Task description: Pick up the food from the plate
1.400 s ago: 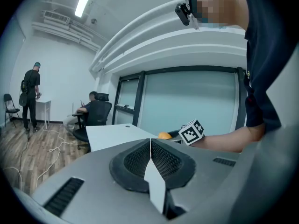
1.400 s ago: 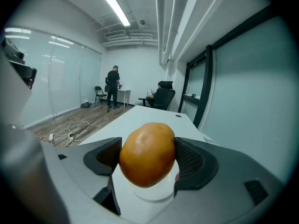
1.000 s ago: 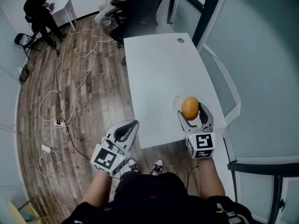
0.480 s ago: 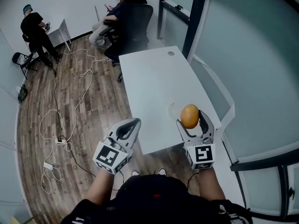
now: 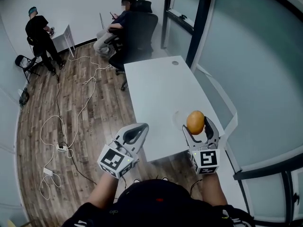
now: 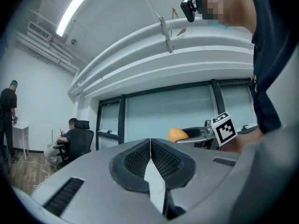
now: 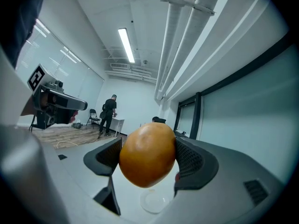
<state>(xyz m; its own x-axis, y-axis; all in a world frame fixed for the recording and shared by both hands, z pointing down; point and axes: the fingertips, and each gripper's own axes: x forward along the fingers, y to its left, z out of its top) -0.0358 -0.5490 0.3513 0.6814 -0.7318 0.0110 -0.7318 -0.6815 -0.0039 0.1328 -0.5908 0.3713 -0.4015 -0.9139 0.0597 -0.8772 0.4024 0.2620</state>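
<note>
Right gripper (image 5: 198, 125) fingers are clamped on the orange (image 7: 147, 154), which hangs in the air above the white counter (image 5: 156, 86). Plate (image 7: 153, 201) lies bare on the counter below it. Left gripper (image 5: 134, 133) fingers are pressed together on nothing, off the counter's near edge. Pickup looks done; no food left on the plate.

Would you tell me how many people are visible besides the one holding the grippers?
2: a standing person by the small desk at far left, and a seated person in the black office chair. Others may be hidden.
</note>
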